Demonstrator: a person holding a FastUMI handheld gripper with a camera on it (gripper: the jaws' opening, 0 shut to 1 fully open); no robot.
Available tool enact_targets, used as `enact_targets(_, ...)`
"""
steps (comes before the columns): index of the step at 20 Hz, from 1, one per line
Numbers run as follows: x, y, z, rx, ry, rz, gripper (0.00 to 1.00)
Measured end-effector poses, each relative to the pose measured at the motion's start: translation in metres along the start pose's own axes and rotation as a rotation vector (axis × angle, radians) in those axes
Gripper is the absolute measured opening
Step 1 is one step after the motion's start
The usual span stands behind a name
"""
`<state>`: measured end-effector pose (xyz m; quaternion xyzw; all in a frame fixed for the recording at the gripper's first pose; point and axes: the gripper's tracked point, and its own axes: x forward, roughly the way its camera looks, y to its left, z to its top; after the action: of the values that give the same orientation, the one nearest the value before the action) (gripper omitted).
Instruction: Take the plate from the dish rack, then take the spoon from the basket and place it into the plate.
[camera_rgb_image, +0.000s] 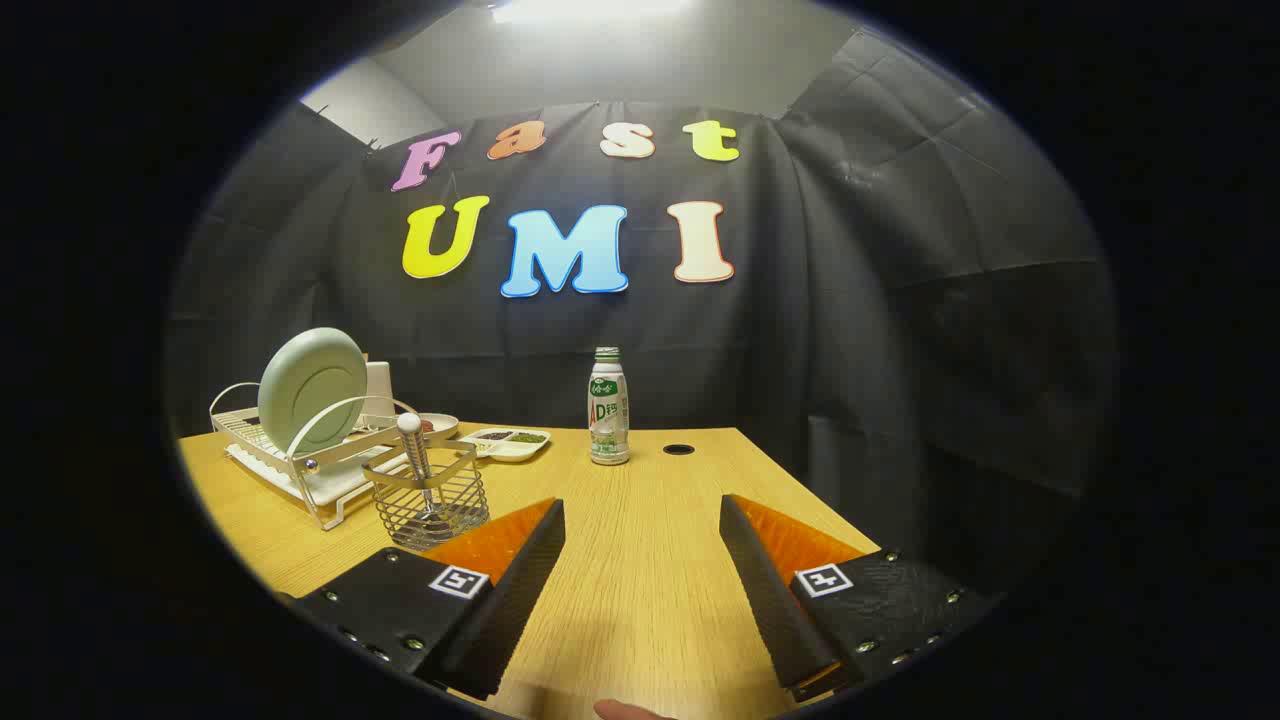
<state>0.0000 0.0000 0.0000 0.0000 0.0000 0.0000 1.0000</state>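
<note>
A pale green plate stands on edge in the white wire dish rack at the far left of the wooden table. Just in front of the rack sits a wire basket, and a spoon stands upright in it, its rounded handle end on top. My gripper is open above the table's near part, with nothing between its fingers. The basket lies just ahead of the left finger, and the plate is further beyond it to the left.
A white bottle with a green label stands ahead of the fingers near the table's back edge. A small divided dish lies behind the basket. A cable hole sits right of the bottle. The table's right edge runs close by the right finger.
</note>
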Motion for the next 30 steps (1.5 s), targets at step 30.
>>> enact_targets(30, -0.009, 0.093, 0.265, 0.07, -0.031, -0.054, 0.95)
